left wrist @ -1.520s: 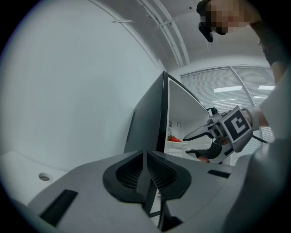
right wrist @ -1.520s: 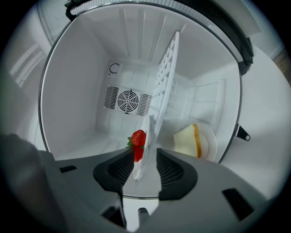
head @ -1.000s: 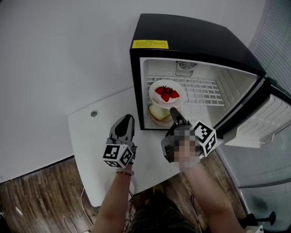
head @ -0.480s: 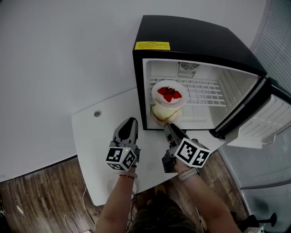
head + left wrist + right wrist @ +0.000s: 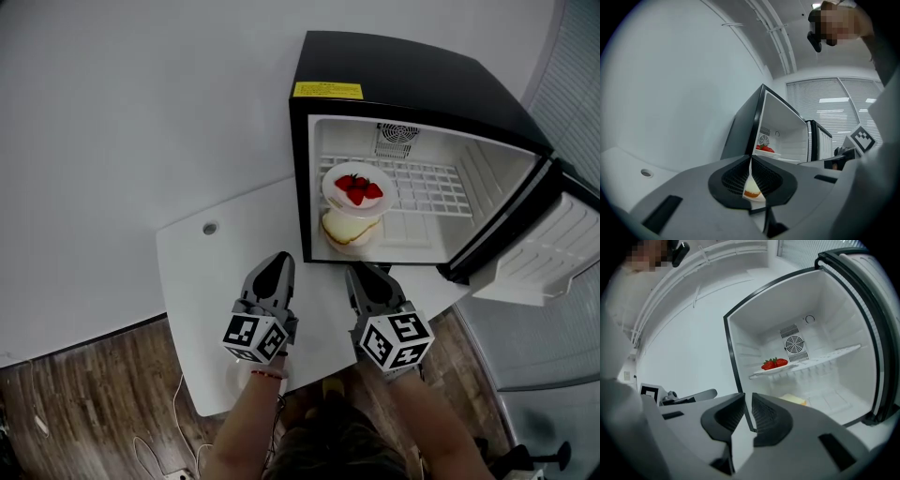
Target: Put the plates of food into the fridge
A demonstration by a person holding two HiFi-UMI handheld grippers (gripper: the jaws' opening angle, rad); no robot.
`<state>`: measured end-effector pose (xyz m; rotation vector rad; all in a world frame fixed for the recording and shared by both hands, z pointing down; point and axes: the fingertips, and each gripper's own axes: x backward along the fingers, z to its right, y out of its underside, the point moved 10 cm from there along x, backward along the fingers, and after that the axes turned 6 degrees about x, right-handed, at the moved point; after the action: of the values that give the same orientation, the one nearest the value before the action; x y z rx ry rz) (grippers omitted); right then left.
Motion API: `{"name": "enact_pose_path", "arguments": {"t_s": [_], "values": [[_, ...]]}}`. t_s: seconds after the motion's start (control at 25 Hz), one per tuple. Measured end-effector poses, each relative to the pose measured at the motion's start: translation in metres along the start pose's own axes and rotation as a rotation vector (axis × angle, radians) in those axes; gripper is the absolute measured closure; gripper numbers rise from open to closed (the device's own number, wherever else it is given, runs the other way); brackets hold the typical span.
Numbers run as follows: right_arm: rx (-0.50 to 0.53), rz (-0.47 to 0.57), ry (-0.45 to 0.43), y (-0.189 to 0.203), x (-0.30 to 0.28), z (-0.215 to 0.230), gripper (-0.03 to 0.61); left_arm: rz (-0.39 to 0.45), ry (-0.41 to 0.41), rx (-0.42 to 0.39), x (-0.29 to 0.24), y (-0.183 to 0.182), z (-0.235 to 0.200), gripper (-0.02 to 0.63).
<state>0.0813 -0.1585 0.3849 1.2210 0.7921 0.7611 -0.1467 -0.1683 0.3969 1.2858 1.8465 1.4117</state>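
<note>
A white plate of strawberries (image 5: 357, 187) sits on the wire shelf of the open black fridge (image 5: 403, 75). Below it, on the fridge floor, lies a plate with a pale bread slice (image 5: 349, 232). Both grippers hover over the white table (image 5: 211, 281) in front of the fridge mouth, and neither holds anything. My left gripper (image 5: 279, 258) is shut, its tips meeting (image 5: 750, 158). My right gripper (image 5: 363, 272) has just been closing; a narrow empty gap remains between its jaws (image 5: 748, 397). The right gripper view shows the strawberries (image 5: 775, 364) and the bread (image 5: 793, 400) inside.
The fridge door (image 5: 548, 248) stands swung out to the right. A small round hole (image 5: 210, 228) marks the table's far left part. Wooden floor lies beyond the table's near edge, and a white wall rises behind.
The right gripper has drawn back from the fridge mouth toward the table's near edge, rolled so its marker cube faces up, and narrowed its jaws. The left gripper shifted slightly right.
</note>
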Motion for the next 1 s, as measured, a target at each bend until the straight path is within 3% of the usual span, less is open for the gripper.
{"name": "enact_pose_path", "arguments": {"t_s": [0.6,0.84,1.0], "values": [[0.104,-0.004,-0.063,0.017,0.041,-0.049,0.532,0.01,0.004,-0.041,0.07,-0.004,0.034,0.598],[0.086,-0.037,-0.088,0.04,0.068,-0.082,0.532,0.006,-0.032,-0.075,0.125,-0.009,0.034,0.598],[0.176,-0.088,-0.066,0.067,0.093,-0.109,0.532,-0.004,-0.087,-0.1,0.172,-0.008,0.031,0.598]]}}
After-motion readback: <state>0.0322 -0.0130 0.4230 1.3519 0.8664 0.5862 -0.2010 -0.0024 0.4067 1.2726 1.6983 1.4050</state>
